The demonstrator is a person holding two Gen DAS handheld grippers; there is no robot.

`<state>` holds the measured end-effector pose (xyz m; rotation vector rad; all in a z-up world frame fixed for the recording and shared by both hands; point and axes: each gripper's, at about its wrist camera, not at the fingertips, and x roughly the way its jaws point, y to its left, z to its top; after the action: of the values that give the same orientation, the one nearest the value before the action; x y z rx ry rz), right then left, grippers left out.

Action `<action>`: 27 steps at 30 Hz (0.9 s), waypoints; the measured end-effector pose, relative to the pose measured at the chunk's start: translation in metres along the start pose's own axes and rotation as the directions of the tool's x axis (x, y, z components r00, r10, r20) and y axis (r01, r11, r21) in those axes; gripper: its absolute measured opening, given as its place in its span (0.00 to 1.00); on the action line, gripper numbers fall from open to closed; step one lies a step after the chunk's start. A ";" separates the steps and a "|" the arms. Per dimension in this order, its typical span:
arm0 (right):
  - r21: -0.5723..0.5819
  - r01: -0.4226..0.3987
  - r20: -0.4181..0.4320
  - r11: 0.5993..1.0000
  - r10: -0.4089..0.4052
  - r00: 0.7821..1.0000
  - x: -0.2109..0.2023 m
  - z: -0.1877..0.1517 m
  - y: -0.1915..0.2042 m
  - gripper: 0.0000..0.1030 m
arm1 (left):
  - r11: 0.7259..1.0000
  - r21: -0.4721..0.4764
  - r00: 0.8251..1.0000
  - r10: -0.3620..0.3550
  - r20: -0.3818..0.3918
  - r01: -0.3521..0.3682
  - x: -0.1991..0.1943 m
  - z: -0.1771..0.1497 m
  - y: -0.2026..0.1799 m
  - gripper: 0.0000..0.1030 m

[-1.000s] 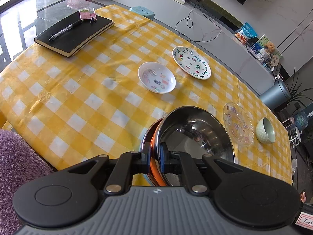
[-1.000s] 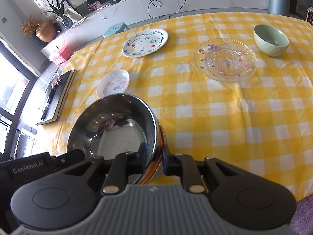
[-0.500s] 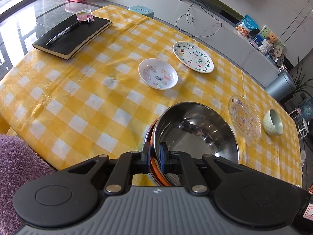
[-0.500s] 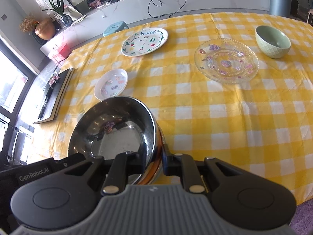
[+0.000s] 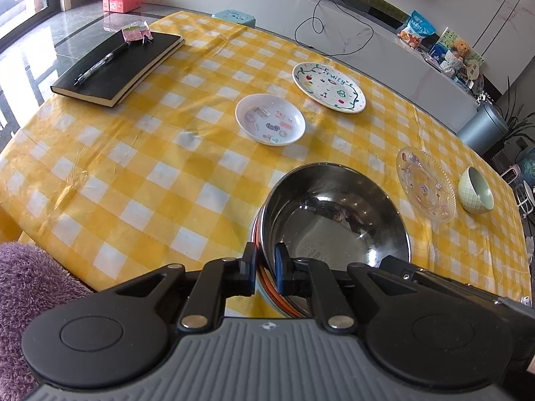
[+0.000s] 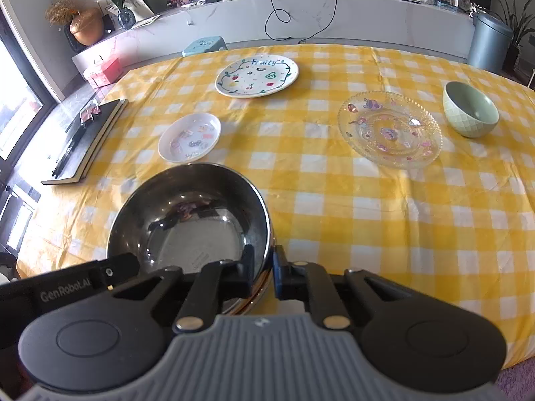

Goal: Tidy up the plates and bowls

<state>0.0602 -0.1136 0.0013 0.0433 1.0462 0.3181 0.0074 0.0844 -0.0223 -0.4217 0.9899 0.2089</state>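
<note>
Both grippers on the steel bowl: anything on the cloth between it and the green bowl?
Yes. The clear glass plate lies between the steel bowl and the green bowl; otherwise only bare tablecloth.

We see our left gripper (image 5: 265, 269) clamped on the near rim of the steel bowl (image 5: 334, 220) over the yellow checked tablecloth (image 5: 133, 173). Farther off sit a small white dish (image 5: 270, 123) and a fruit-patterned plate (image 5: 329, 87); a black notebook (image 5: 120, 67) lies far left.

Left gripper (image 5: 265, 269): black linkage arms, silver pivot rivets, ribbed grey housing, two round black side discs. Right gripper (image 6: 263, 272) identical; left unit's body reads "GenRobot.AI" in white.
</note>
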 end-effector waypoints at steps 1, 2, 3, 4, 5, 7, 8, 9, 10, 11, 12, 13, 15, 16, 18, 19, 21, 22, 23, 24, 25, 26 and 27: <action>0.002 -0.003 0.001 1.000 0.003 1.000 -0.001 0.000 -0.001 0.08 | 1.000 -0.002 1.000 -0.003 0.000 0.003 0.000 0.000 0.001 0.12; 0.000 -0.003 0.001 1.000 0.003 1.000 -0.001 0.000 -0.001 0.08 | 1.000 -0.005 1.000 -0.009 -0.002 0.009 0.000 0.000 0.002 0.13; 0.000 -0.002 0.001 1.000 0.002 1.000 -0.001 0.000 -0.001 0.08 | 1.000 -0.006 1.000 -0.013 -0.006 0.013 0.000 0.000 0.002 0.13; -0.001 -0.002 0.000 1.000 0.002 1.000 -0.001 0.000 -0.001 0.09 | 1.000 -0.004 1.000 -0.017 -0.007 0.017 -0.001 0.000 0.002 0.13; -0.001 -0.004 -0.001 1.000 0.004 1.000 -0.002 0.000 -0.001 0.10 | 1.000 -0.003 1.000 -0.017 -0.003 0.017 -0.002 0.000 0.003 0.17; 0.005 -0.013 0.008 1.000 0.013 1.000 -0.005 -0.001 -0.001 0.12 | 1.000 0.003 1.000 -0.013 0.018 0.013 -0.006 0.000 0.003 0.26; 0.006 -0.018 0.013 1.000 0.018 1.000 -0.007 0.000 -0.002 0.16 | 1.000 0.006 1.000 -0.013 0.028 0.013 -0.008 0.000 0.003 0.29; 0.009 -0.023 0.021 1.000 0.023 1.000 -0.009 -0.001 -0.003 0.19 | 1.000 0.010 0.999 -0.012 0.038 0.012 -0.011 0.000 0.004 0.29; 0.012 -0.027 0.030 1.000 0.026 0.999 -0.012 0.000 -0.003 0.21 | 1.000 0.012 0.999 -0.008 0.048 0.008 -0.013 0.000 0.004 0.30; 0.015 -0.029 0.040 0.999 0.029 0.999 -0.015 0.000 -0.004 0.24 | 1.000 0.015 0.998 -0.003 0.057 0.003 -0.015 0.001 0.004 0.30; 0.019 -0.033 0.048 0.999 0.032 0.998 -0.017 -0.001 -0.005 0.26 | 1.000 0.019 0.998 0.000 0.068 -0.001 -0.018 0.002 0.004 0.30; 0.025 -0.040 0.058 0.999 0.038 0.998 -0.020 0.000 -0.006 0.31 | 1.000 0.027 0.996 0.004 0.084 -0.007 -0.022 0.002 0.002 0.31; 0.033 -0.050 0.073 0.998 0.048 0.996 -0.025 0.001 -0.009 0.34 | 0.999 0.045 0.992 0.018 0.129 -0.024 -0.032 0.003 -0.002 0.31; 0.036 -0.050 0.079 0.998 0.047 0.996 -0.027 0.001 -0.011 0.35 | 0.998 0.059 0.987 0.026 0.156 -0.036 -0.037 0.003 -0.005 0.33; 0.044 -0.049 0.094 0.998 0.044 0.995 -0.032 0.002 -0.016 0.38 | 0.996 0.080 0.983 0.018 0.180 -0.033 -0.045 0.006 -0.012 0.35; 0.049 -0.046 0.099 0.998 0.041 0.994 -0.034 0.003 -0.019 0.39 | 0.996 0.087 0.984 -0.001 0.180 -0.015 -0.048 0.007 -0.016 0.36; 0.066 -0.033 0.109 0.997 0.026 0.994 -0.039 0.006 -0.028 0.39 | 0.993 0.116 0.985 -0.048 0.164 0.029 -0.051 0.011 -0.026 0.37; 0.076 -0.027 0.116 0.997 0.018 0.993 -0.041 0.007 -0.033 0.39 | 0.990 0.135 0.985 -0.061 0.159 0.039 -0.052 0.013 -0.034 0.38; 0.086 -0.019 0.124 0.996 0.008 0.992 -0.043 0.008 -0.038 0.40 | 0.986 0.160 0.985 -0.070 0.157 0.045 -0.052 0.013 -0.042 0.40; 0.097 -0.007 0.133 0.995 -0.006 0.991 -0.045 0.008 -0.045 0.41 | 0.981 0.186 0.985 -0.082 0.155 0.053 -0.053 0.014 -0.051 0.40; 0.108 0.004 0.142 0.994 -0.020 0.990 -0.047 0.010 -0.051 0.44 | 0.976 0.206 0.984 -0.099 0.148 0.067 -0.052 0.015 -0.060 0.42; 0.119 0.013 0.150 0.993 -0.031 0.988 -0.049 0.011 -0.058 0.45 | 0.972 0.218 0.983 -0.119 0.137 0.088 -0.050 0.016 -0.068 0.42; 0.133 0.024 0.157 0.991 -0.045 0.987 -0.051 0.012 -0.065 0.45 | 0.967 0.230 0.982 -0.142 0.124 0.111 -0.049 0.018 -0.076 0.42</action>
<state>0.0627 -0.1885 0.0379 0.1661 0.9067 0.2106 0.0221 0.0244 0.0464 -0.2607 0.8346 0.0107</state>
